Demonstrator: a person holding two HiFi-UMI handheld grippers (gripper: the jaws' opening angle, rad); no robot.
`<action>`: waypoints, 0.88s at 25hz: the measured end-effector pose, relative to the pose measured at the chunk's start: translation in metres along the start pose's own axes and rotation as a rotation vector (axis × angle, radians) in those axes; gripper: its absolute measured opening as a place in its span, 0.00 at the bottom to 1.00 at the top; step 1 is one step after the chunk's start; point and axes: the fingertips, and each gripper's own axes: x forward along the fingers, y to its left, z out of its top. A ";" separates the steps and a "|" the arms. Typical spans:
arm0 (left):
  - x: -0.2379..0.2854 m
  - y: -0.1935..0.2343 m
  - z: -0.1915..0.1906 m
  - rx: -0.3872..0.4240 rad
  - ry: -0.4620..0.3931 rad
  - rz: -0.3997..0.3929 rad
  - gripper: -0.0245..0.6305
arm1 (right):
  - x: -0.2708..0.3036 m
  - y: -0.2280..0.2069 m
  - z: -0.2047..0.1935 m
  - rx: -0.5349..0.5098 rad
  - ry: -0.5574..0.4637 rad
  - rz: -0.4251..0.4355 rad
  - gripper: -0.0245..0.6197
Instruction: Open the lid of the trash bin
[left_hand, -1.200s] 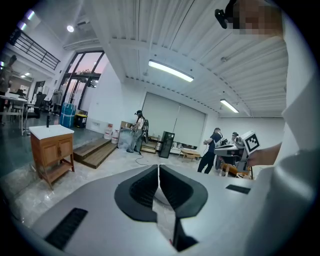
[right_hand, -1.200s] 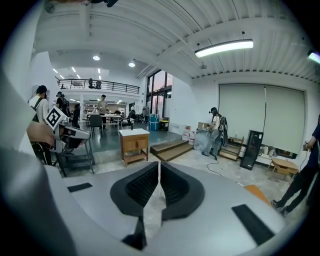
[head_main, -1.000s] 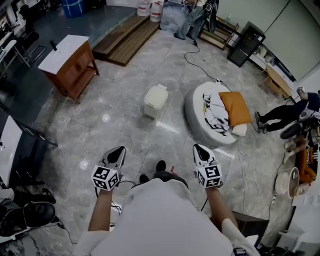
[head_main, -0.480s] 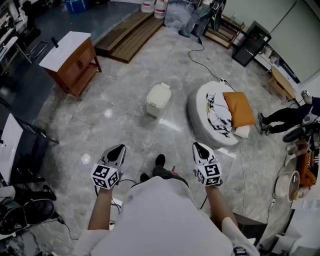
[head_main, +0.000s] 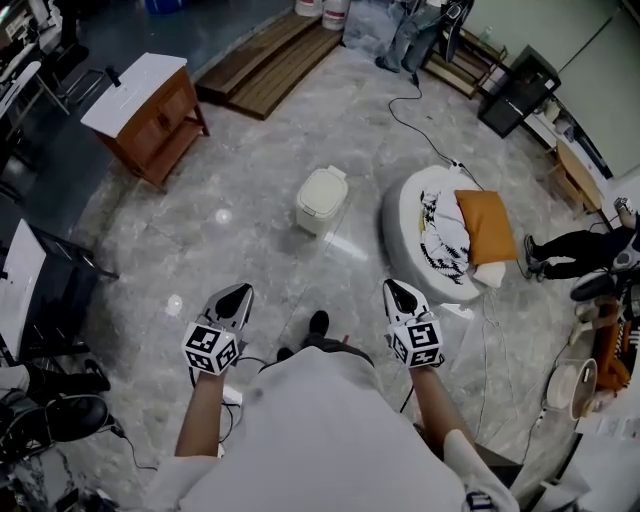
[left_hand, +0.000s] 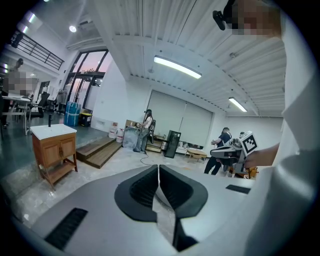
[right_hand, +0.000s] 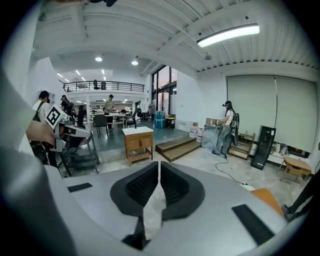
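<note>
Holding both tongs out level over the floor (head_main: 250, 170), nothing in either. Left tongs (head_main: 233, 297) are pressed together and empty. Right tongs (head_main: 396, 292) are the same, tips touching. Trash bin (head_main: 320, 200) stands on the floor ahead of me, roughly midway between the two tongs and well apart from both. Its cream lid (head_main: 324, 186) looks down, I think, but it's small in the head view. White round cushion bed (head_main: 400, 215) with an orange pillow (head_main: 485, 225) sits near the bin's right. Wooden cabinet (head_main: 150, 115) is far left.
</note>
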 end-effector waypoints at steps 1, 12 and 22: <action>0.005 0.000 0.002 0.001 0.000 0.003 0.07 | 0.005 -0.005 0.001 -0.001 -0.001 0.005 0.09; 0.059 -0.002 0.018 0.016 0.008 0.028 0.07 | 0.046 -0.056 0.009 -0.003 -0.005 0.057 0.09; 0.098 -0.012 0.027 0.015 0.015 0.064 0.07 | 0.073 -0.097 0.010 0.001 0.003 0.105 0.09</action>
